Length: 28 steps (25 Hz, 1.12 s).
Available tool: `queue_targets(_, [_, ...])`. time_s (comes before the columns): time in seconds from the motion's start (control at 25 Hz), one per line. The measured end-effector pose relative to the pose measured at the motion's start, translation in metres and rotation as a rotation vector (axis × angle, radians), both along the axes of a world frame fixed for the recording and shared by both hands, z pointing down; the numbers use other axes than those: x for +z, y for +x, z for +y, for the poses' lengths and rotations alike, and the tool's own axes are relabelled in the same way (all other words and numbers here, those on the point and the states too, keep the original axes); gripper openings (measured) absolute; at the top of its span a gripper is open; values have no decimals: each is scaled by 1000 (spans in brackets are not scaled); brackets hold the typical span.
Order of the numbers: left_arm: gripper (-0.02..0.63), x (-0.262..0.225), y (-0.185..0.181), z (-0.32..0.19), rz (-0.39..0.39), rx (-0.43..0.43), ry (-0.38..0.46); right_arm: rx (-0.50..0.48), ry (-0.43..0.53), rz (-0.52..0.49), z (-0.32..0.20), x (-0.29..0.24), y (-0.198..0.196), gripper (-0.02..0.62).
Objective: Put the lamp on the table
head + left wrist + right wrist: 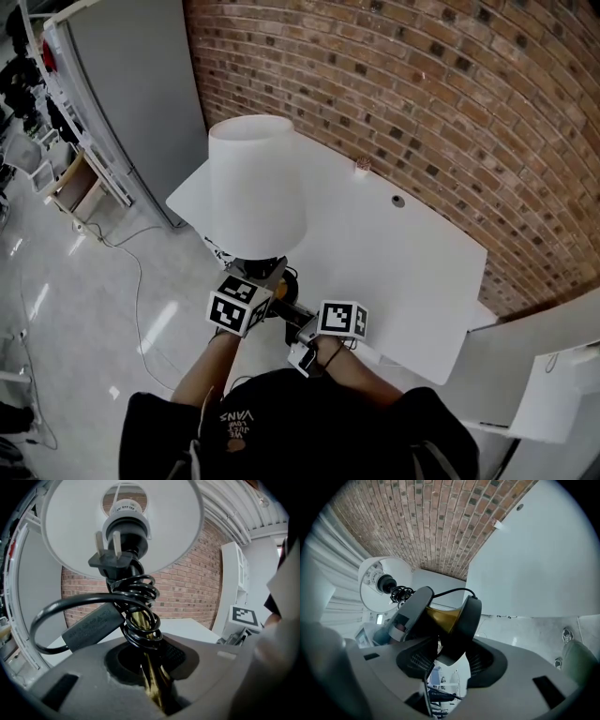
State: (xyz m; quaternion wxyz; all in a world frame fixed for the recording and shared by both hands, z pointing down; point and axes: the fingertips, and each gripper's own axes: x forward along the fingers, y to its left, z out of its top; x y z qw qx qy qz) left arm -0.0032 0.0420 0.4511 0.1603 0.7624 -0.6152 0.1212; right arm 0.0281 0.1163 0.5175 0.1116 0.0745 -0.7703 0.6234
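While clamped at stem point(151, 679), lamp point(255, 183) stands upright.

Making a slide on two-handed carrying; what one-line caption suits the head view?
The left gripper and right gripper hold a white-shaded lamp beside a white table and brick wall.

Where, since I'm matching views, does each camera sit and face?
Head view: on the person's head, looking down at lamp, table; left gripper, right gripper, forearms show.
Left gripper view: on left gripper, looking up the lamp's stem; jaws clamp it.
Right gripper view: on right gripper, facing the lamp's base, gripped.
Shared: lamp, brick wall.
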Motion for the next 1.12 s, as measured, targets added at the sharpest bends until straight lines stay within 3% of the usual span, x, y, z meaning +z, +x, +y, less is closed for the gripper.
queue_targets(0.4, [77,-5,-16,-81,26,-60,4,-8,-8,-26,-85,-6,-9,178])
queue_targets(0.56, [81,0,-13,-111,-4,-61,-14,15,-34,-66,-115,-4,-6,170])
queue_targets(0.72, [94,10,-9,-137,-67,-20,-50,52,-33,-68,-142,2,-4,160])
queue_targets(0.92, [107,23,-14,-174,-72,52,-92,134,-43,-54,-179,11,-11,158])
queue_targets(1.12, [94,25,-25,-208,-9,155,-76,239,-38,-33,-215,18,-28,147])
